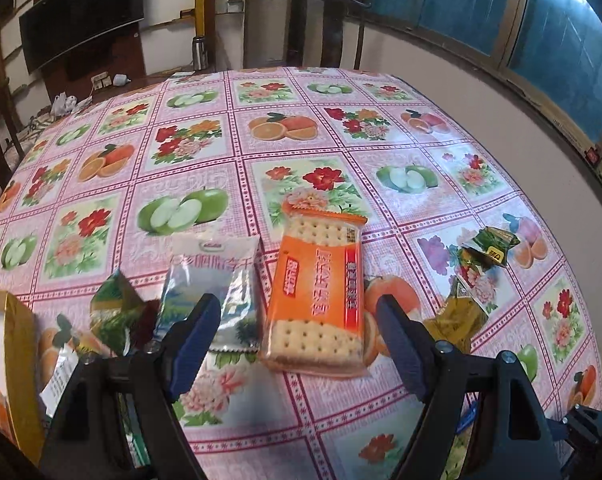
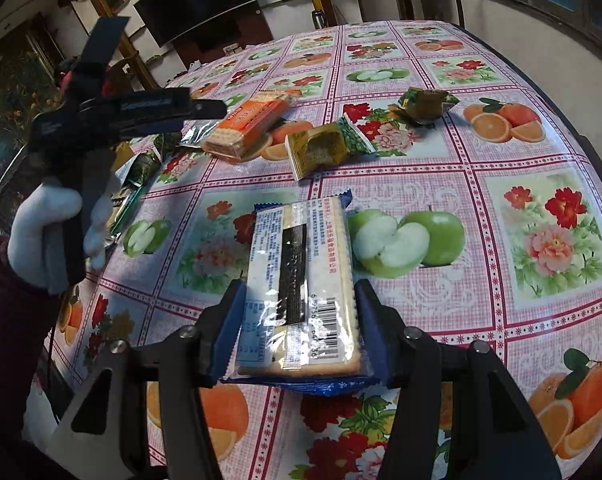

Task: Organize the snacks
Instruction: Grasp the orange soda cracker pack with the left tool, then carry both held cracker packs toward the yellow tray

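Observation:
My left gripper (image 1: 297,312) is open above the table, its fingers either side of the near end of an orange cracker pack (image 1: 319,292) without touching it. A white-blue snack bag (image 1: 217,280) lies just left of it. My right gripper (image 2: 299,300) is shut on a blue-edged cracker pack (image 2: 301,280), label side up. The orange pack (image 2: 249,124) and the left gripper (image 2: 205,110) also show in the right wrist view at upper left.
The table carries a fruit-and-flower tablecloth (image 1: 205,140). Small green-gold snack packets lie at the right (image 1: 489,252), at the left (image 1: 115,312) and in the right wrist view (image 2: 325,146). A gold-edged box (image 1: 13,360) stands at the near left. Wall and window run along the right.

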Motion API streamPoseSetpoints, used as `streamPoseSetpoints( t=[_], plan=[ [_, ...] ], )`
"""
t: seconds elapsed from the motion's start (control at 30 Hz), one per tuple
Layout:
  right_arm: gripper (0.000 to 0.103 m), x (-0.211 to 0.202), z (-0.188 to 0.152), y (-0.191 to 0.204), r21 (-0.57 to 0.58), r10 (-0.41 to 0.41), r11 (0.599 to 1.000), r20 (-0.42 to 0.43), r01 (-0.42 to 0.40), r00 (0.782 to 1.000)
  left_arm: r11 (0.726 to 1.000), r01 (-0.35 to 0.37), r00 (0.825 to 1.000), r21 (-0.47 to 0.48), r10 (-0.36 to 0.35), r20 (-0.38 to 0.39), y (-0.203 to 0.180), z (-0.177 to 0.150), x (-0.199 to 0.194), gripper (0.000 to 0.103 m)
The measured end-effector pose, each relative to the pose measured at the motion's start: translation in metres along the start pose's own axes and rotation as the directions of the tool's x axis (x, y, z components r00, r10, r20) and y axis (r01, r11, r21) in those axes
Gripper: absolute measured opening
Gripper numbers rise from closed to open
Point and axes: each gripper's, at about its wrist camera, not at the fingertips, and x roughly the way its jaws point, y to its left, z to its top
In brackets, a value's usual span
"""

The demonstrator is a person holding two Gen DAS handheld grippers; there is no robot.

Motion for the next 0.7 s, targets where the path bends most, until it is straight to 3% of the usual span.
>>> streamPoseSetpoints(
  t=[0.23, 0.33, 0.37, 0.4, 0.43, 0.6, 0.7],
  plan=[
    [0.058, 0.005, -0.006, -0.001, -0.016, 0.011, 1.000, -0.031, -0.012, 0.999, 0.999, -0.038, 0.995, 0.037, 0.041, -0.088, -0.013, 0.006, 0.036, 0.080],
    [0.059, 0.005, -0.005, 0.000, -0.021, 0.011, 1.000, -0.038, -0.012, 0.999, 0.989, -0.106, 0.990, 0.104, 0.115, -0.083, -0.023, 0.004, 0.042, 0.079],
    [0.060, 0.007, -0.004, 0.001, -0.021, 0.011, 1.000, -0.040, -0.012, 0.999, 0.985, -0.119, 0.989, 0.121, 0.129, -0.078, -0.026, 0.002, 0.042, 0.076],
    [0.062, 0.008, -0.004, 0.001, -0.023, 0.014, 1.000, -0.042, -0.015, 0.999, 0.985, -0.112, 0.990, 0.129, 0.121, -0.066, -0.028, -0.001, 0.038, 0.060],
    [0.066, 0.008, -0.004, 0.002, -0.026, 0.016, 1.000, -0.045, -0.017, 0.999, 0.987, -0.086, 0.993, 0.135, 0.096, -0.070, -0.028, -0.003, 0.035, 0.054],
    [0.073, 0.009, -0.003, 0.007, -0.041, 0.011, 0.999, -0.060, -0.014, 0.998, 0.981, -0.085, 0.991, 0.174, 0.101, -0.087, -0.031, -0.025, 0.018, 0.054],
    [0.074, 0.013, -0.001, 0.009, -0.050, -0.002, 0.999, -0.071, -0.002, 0.997, 0.986, -0.081, 0.991, 0.143, 0.095, -0.094, -0.021, -0.045, -0.001, 0.054]
  ],
)
